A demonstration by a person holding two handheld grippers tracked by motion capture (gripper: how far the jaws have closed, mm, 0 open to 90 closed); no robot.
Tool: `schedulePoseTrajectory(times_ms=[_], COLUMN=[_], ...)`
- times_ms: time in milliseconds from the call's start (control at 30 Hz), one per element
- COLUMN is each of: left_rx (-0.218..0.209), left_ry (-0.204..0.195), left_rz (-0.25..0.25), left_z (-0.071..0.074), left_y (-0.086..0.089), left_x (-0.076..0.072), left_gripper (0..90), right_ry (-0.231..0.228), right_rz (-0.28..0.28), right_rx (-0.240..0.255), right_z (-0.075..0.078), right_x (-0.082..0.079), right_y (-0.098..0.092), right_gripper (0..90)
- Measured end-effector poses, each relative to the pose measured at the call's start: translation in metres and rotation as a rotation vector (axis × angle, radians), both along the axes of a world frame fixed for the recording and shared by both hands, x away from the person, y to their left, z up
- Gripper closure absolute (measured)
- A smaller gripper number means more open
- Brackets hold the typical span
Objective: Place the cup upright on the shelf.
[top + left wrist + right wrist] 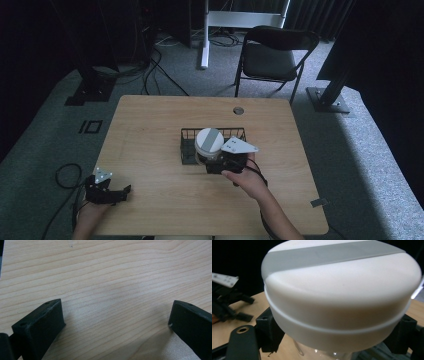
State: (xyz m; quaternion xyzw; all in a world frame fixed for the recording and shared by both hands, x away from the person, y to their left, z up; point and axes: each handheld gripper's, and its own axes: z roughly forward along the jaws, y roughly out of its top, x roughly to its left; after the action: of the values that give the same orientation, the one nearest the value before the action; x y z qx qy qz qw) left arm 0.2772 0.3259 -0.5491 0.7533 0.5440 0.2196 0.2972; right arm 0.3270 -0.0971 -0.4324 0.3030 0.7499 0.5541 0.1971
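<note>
right tool (214, 159) clamped on white-lidded jar (209, 144) over wire basket (187, 148), left tool (123, 192) wide open, empty, above table (150, 120)

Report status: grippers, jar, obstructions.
Left gripper open, idle on table. Right gripper shut on white-lidded jar over wire basket. Nothing blocking.

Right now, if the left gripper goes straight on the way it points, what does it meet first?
Probably nothing but the table. The left gripper is open, with bare wood between and ahead of its jaws. In the high view it points right along the near edge, away from the wire basket.
</note>
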Motion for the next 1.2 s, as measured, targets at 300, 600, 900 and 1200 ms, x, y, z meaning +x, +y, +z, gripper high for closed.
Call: schedulePoseTrajectory(times_ms=[300,600,900,1200], left_rx=[0.0,-0.001,-0.001,-0.001], left_ry=[0.001,0.001,0.001,0.001], left_rz=[0.0,0.001,0.001,0.0], left_z=[0.0,0.0,0.0,0.0], left_y=[0.0,0.0,0.0,0.0], left_x=[0.0,0.0,0.0,0.0], left_gripper=[0.1,0.1,0.1,0.1], right_ry=[-0.01,0.003,0.044,0.105], right_rz=[-0.122,-0.283,-0.422,-0.47], right_rx=[0.026,-0.021,-0.081,-0.119], right_z=[0.011,0.007,-0.008,-0.024], right_x=[0.018,0.041,0.059,0.068], right_y=[-0.01,-0.023,-0.03,-0.026], right_gripper=[18.4,18.4,18.4,18.4])
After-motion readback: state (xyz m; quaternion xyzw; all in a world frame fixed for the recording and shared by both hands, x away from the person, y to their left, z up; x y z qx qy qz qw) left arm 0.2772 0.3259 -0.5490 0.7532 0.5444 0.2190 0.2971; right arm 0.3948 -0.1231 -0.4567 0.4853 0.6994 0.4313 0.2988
